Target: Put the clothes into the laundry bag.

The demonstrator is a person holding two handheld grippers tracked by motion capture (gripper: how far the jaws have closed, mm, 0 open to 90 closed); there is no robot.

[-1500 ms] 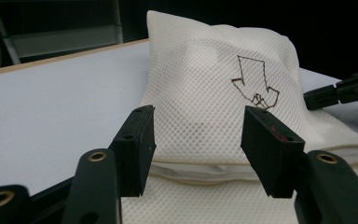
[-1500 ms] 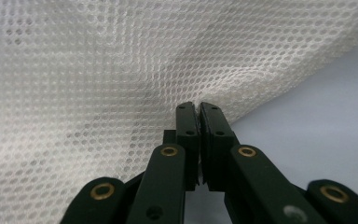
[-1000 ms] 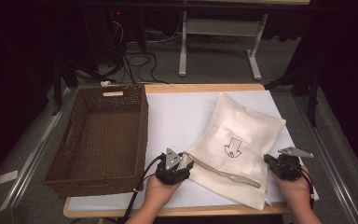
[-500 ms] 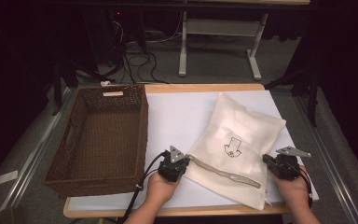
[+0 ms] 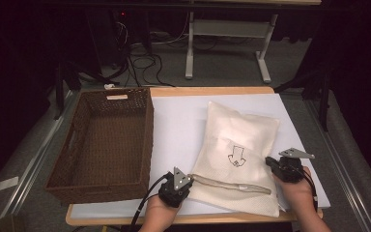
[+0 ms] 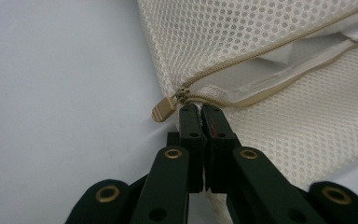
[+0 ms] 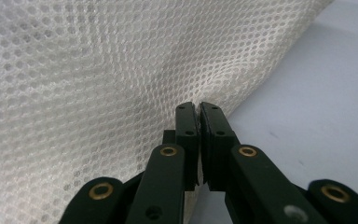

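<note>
Pinching cream honeycomb mesh, the left gripper (image 6: 200, 109) clamps the mesh bag (image 5: 236, 159) just beside its tan ribbed zipper pull (image 6: 163, 109); the right gripper (image 7: 199, 108) nips the bag's opposite edge. Beyond, a rectangular brown wicker basket (image 5: 101, 140) sits left on the white tabletop (image 5: 178, 125).

Your left hand (image 5: 158, 212) comes in at the near edge, left of centre, holding the left gripper (image 5: 184, 182) low, jaws pointing right and pressed together. Your right hand (image 5: 297, 189) sits near the right edge, forearm angled in from the near right corner. The right gripper (image 5: 269, 161) points left, jaws pinched tight, its grey plate on top.
</note>
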